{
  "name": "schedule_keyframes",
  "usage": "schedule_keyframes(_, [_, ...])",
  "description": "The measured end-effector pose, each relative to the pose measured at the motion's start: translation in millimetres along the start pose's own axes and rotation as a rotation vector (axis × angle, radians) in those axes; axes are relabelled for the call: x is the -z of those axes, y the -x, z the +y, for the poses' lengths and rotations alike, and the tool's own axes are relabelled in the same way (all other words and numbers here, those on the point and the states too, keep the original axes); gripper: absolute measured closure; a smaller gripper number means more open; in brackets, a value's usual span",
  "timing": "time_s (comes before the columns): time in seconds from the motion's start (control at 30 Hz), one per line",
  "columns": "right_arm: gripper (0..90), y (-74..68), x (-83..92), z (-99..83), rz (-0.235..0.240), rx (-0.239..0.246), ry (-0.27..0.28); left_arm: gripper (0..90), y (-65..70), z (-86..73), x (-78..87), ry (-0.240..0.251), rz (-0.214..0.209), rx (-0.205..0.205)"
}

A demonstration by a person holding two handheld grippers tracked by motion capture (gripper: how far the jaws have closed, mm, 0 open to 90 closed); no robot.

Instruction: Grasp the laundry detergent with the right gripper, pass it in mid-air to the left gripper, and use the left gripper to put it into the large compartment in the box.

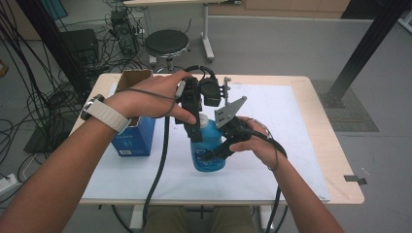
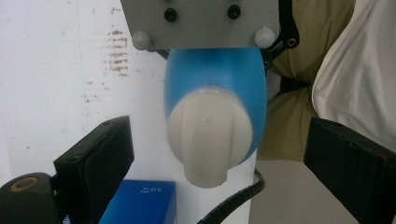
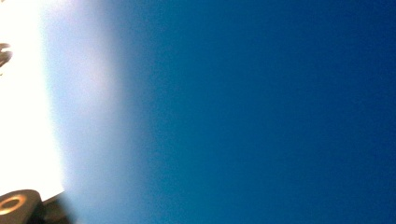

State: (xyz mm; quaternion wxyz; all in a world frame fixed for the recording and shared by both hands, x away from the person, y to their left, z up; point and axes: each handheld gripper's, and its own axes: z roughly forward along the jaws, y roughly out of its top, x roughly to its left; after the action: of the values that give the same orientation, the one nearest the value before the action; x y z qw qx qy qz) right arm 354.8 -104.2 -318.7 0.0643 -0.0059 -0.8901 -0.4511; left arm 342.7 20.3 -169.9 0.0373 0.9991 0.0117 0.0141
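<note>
A blue bottle [image 1: 206,165] with a white cap [image 1: 204,119] stands upright on the white mat [image 1: 286,121] at mid-table. My right gripper [image 1: 213,153] comes in from the right and is shut on the bottle's body; in the right gripper view the blue wall [image 3: 257,112] is pressed close to the lens. My left gripper [image 1: 198,128] points down over the top of the bottle. In the left gripper view its black jaws stand wide apart on either side of the cap [image 2: 208,135], touching neither it nor the bottle [image 2: 215,74]; the left gripper [image 2: 217,140] is open.
A blue box [image 1: 133,138] stands left of the bottle, with an open brown carton [image 1: 132,78] behind it. The wooden table edge [image 1: 340,160] runs along the right. A black stool [image 1: 166,42] and tangled cables [image 1: 43,97] lie beyond the table and at the left.
</note>
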Motion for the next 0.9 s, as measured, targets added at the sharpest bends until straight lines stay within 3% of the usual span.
schedule_keyframes(0.9, [43.0, 1.0, -1.0, 0.5, 0.006, -0.004, 0.0, 8.9, 0.0, 1.0, -1.3, 0.01, -0.001, 0.007])
